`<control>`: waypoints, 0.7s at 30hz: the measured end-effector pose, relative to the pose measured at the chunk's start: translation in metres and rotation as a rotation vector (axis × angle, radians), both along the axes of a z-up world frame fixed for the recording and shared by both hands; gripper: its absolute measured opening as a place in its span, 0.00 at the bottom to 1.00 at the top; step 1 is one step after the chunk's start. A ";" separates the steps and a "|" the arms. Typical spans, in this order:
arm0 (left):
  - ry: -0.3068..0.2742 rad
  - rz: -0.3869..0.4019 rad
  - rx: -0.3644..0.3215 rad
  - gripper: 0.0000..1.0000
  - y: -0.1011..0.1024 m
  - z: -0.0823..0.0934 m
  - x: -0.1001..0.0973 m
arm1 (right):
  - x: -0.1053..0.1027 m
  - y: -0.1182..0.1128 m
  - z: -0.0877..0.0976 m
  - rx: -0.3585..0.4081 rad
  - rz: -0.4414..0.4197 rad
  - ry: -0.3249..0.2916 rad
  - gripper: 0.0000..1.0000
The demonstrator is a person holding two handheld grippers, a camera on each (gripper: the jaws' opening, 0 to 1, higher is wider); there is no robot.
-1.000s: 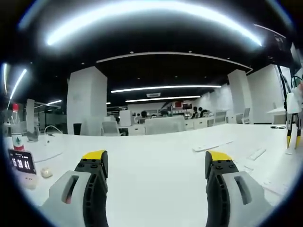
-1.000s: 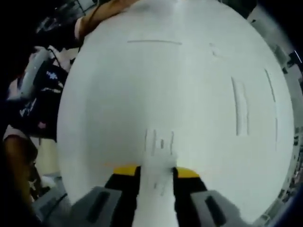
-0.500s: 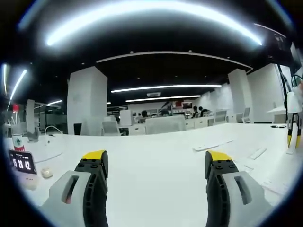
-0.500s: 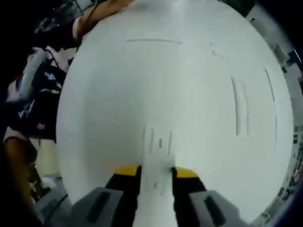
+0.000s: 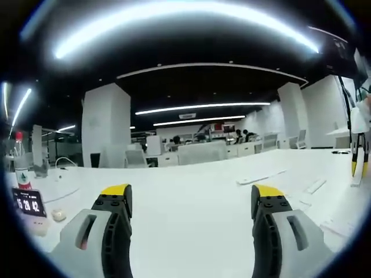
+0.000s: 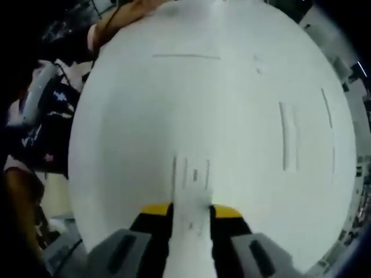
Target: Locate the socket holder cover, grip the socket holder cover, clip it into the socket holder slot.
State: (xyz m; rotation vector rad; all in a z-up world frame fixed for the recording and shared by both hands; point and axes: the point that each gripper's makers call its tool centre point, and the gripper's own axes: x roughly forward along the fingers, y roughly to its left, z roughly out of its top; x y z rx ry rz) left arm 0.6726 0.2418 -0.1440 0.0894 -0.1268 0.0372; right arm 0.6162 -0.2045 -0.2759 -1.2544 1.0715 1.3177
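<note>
My right gripper (image 6: 191, 209) looks straight down on the white table (image 6: 174, 104) and is shut on the socket holder cover (image 6: 190, 243), a long white strip rising between its yellow-tipped jaws. Just past the cover's end lies the white socket holder (image 6: 191, 172), with faint parallel slot lines. Whether the cover touches it I cannot tell. My left gripper (image 5: 191, 197) hovers low over the table, open wide with nothing between its jaws. At the far right of the left gripper view, the right gripper's yellow fingertips (image 5: 356, 165) hang down.
Other white strips lie on the table (image 6: 288, 136) (image 6: 186, 56) (image 5: 258, 178). A bottle (image 5: 22, 171), a small timer (image 5: 28, 204) and a small pale object (image 5: 58, 215) stand at the left. A person's arm (image 6: 119, 17) reaches along the table's far edge.
The right gripper view has shifted slightly over the table, with the cover still held between the jaws. The left gripper has not moved.
</note>
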 end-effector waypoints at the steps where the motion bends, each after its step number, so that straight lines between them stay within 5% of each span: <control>1: -0.003 -0.001 -0.001 0.83 0.000 0.001 0.000 | 0.000 0.001 0.001 0.000 0.002 -0.001 0.27; 21: 0.006 -0.001 0.000 0.83 -0.002 -0.002 -0.001 | -0.002 -0.005 0.016 0.007 -0.008 -0.031 0.28</control>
